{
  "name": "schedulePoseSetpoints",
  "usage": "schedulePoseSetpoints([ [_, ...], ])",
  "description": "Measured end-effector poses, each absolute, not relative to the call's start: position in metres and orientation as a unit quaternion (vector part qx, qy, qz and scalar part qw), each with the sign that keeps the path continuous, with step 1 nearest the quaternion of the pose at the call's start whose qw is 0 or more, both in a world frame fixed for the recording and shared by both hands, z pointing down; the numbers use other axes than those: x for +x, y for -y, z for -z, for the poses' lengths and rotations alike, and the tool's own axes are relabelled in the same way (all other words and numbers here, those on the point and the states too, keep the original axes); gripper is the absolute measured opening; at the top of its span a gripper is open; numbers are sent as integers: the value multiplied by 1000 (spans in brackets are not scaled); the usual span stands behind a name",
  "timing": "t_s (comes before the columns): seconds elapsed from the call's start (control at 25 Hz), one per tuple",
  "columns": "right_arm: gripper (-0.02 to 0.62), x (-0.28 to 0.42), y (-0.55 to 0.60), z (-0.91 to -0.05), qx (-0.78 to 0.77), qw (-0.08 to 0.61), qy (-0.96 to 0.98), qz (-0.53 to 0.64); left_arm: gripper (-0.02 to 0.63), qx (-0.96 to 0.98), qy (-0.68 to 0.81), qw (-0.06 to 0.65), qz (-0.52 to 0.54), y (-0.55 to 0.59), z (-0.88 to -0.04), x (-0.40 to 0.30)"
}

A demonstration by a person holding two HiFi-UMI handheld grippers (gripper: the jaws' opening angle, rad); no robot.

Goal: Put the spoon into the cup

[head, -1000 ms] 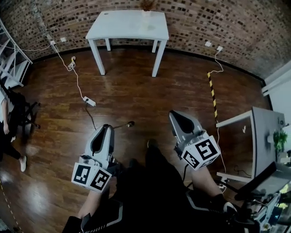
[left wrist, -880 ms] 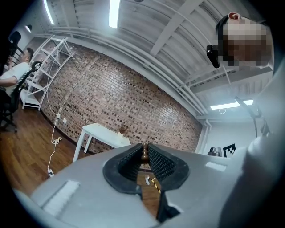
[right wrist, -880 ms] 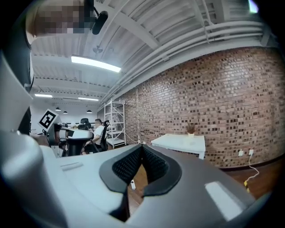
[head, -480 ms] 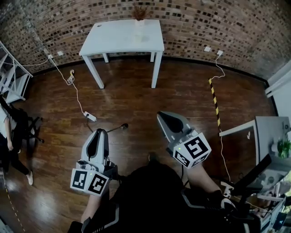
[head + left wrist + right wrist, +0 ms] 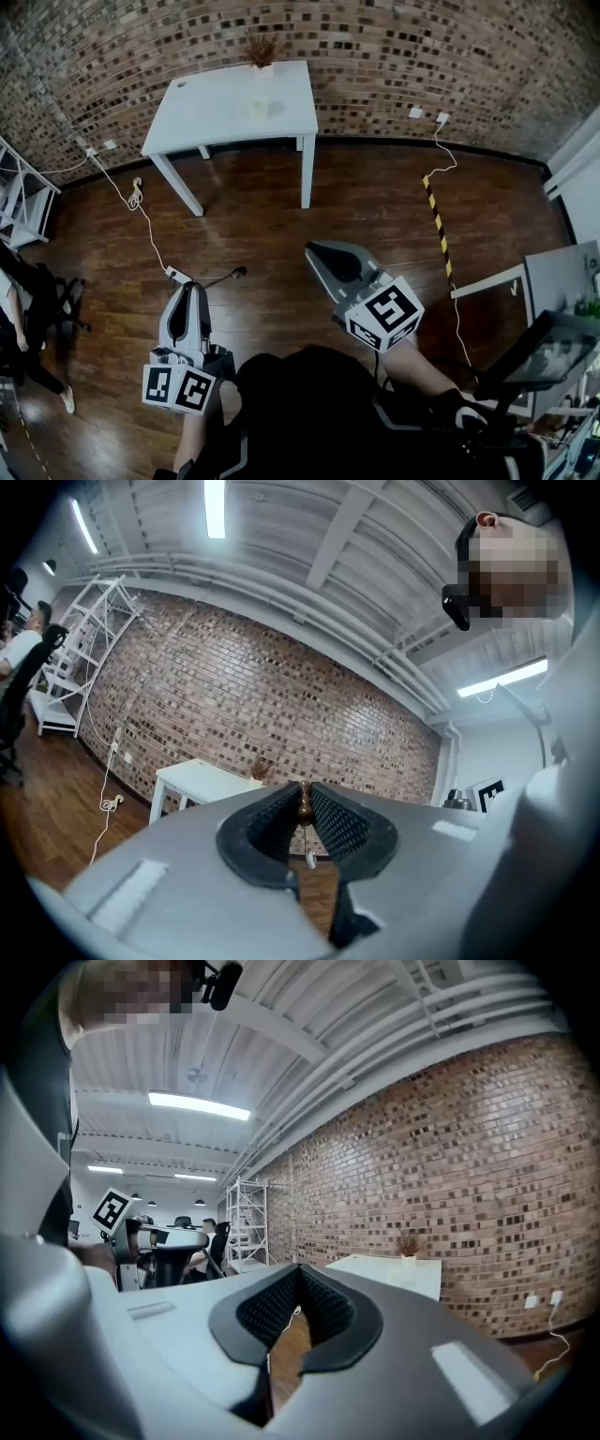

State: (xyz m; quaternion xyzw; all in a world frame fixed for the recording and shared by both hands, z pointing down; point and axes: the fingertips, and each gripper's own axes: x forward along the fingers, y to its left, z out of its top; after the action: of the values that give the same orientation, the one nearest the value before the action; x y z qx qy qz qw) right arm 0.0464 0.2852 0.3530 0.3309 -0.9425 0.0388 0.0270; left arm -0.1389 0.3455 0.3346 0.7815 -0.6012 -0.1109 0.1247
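Observation:
My left gripper [image 5: 193, 287] is at the lower left of the head view, shut on a thin spoon [image 5: 225, 277] that sticks out to the right over the wooden floor. In the left gripper view the jaws [image 5: 302, 797] pinch the spoon's brown beaded handle [image 5: 303, 807]. My right gripper [image 5: 316, 251] is held level beside it, shut with nothing in it; its pads meet at the tips [image 5: 298, 1277]. Far ahead stands a white table [image 5: 206, 117] with a pale cup [image 5: 258, 109] on it, well apart from both grippers.
A small potted plant [image 5: 262, 54] stands at the table's back edge by the brick wall. A cable and power strip [image 5: 176, 275] lie on the floor to the left. Striped tape [image 5: 436, 220], a desk [image 5: 553, 281] at right, a white shelf [image 5: 19, 202] and a seated person [image 5: 17, 323] at left.
The table has slid down and left in the head view and looks nearer. Both grippers have travelled forward over the floor together. The spoon stays in the left jaws.

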Motion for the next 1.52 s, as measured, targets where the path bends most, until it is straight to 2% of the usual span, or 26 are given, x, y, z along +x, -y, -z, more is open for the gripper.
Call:
schedulePoseSetpoints([
  [0.32, 6, 48, -219, -357, 349, 23, 936, -44, 35, 790, 590, 132, 104, -281, -343, -136],
  [0.52, 6, 26, -175, -347, 363, 9, 931, -42, 35, 799, 577, 132, 104, -232, -338, -164],
  [1.0, 6, -35, -95, -338, 419, 23, 906, -43, 35, 826, 530, 163, 101, -136, -338, -233],
  [1.2, 6, -40, -68, -356, 431, 38, 900, -54, 35, 826, 522, 182, 114, -103, -351, -237],
  [1.52, 6, -28, 15, -344, 421, 10, 906, -45, 35, 815, 536, 187, 114, -32, -351, -226],
])
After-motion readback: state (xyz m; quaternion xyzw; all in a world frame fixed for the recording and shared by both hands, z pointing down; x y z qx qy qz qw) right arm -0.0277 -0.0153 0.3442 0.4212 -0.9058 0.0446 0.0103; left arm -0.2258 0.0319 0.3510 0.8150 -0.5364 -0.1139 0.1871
